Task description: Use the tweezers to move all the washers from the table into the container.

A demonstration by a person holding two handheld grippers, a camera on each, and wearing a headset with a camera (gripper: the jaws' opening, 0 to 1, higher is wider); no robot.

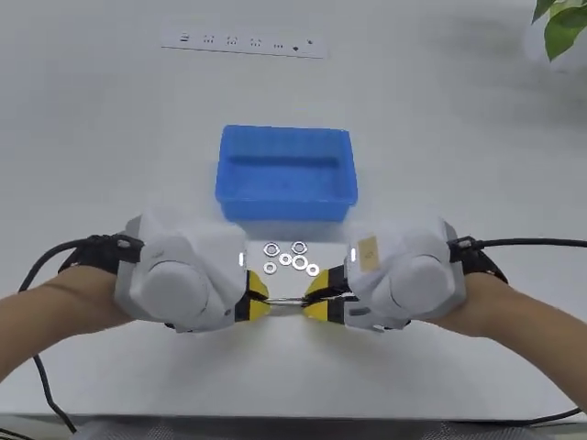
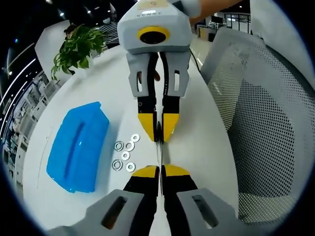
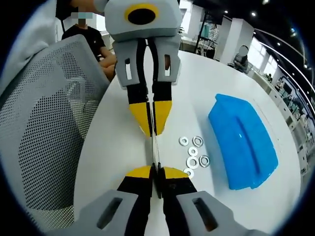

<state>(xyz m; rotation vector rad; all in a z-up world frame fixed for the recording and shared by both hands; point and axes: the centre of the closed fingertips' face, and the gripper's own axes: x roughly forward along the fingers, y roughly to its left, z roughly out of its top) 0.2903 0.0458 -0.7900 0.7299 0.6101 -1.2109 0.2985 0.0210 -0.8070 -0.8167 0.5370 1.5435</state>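
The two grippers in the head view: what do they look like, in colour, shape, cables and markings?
Both the left gripper and the right gripper have rounded pale grey housings and black jaws with yellow tips. A black cable trails from each, past black wrist straps. The right housing carries a small yellowish label. No sleeves.

White tabletop (image 1: pixel 440 137), matte, evenly lit. White power strip (image 1: pixel 243 42) near its far edge. Leafy green plant (image 1: pixel 561 23) at its far right. Grey mesh chair (image 2: pixel 266 108) at its near side. Beyond it: open office, dark ceiling (image 3: pixel 221 7) with spot lights.
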